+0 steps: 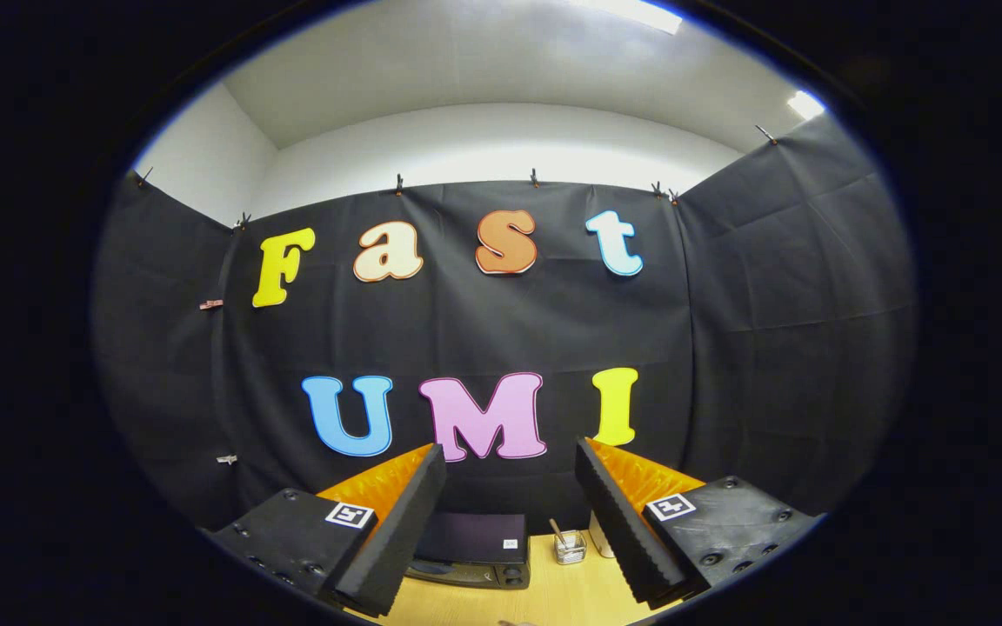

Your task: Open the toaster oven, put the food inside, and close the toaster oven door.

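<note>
**Toaster oven low and ahead, seen through spread, empty fingers**

Gripper view: The gripper [510, 509] is held high and level, aimed at the booth's cloth wall. Its fingers are spread wide apart and nothing is held between them. The toaster oven [472, 549] is seen below and beyond the fingertips, on the wooden table [544, 596], in the gap between the fingers but nearer the left one, whose edge covers its left end. Its long axis runs crosswise to the fingers, and its dark top and a strip of its front with what look like knobs at the right end are turned toward the gripper. To its right, just inside the right finger, a small clear holder [570, 547] with a thin stick in it is set, and a pale object [600, 535] beside that is half covered by the finger.

Whether the oven door is shut or open cannot be settled: just a narrow band of the front is visible and the handle is not made out. No food can be identified, so it cannot be told whether it lies inside the oven or elsewhere. The scene would therefore fit a closed oven awaiting the food as well as one closed again over it. Any approach would be judged to need a downward, slightly leftward course.
</note>
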`<state>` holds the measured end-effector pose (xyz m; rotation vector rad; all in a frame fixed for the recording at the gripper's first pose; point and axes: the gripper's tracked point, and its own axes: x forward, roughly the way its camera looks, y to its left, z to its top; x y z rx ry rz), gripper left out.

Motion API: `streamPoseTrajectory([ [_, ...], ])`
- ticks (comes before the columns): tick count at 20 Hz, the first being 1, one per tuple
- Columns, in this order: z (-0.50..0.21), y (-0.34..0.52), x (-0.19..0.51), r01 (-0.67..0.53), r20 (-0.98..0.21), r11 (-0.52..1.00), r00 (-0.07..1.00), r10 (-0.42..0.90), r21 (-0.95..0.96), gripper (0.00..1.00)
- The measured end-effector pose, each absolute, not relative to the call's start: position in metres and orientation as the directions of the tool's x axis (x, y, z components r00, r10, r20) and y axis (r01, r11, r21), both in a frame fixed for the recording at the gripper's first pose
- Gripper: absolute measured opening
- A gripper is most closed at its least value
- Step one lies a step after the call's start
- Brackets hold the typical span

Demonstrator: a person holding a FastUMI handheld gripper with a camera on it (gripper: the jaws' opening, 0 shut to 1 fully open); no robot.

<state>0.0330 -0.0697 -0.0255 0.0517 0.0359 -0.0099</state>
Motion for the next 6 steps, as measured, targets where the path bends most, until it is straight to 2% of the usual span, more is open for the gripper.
streamPoseTrajectory([
  [6,-0.0282,-0.0674,0.0307,0.022,-0.044,0.998,0.999,-0.020,0.052,0.97],
])
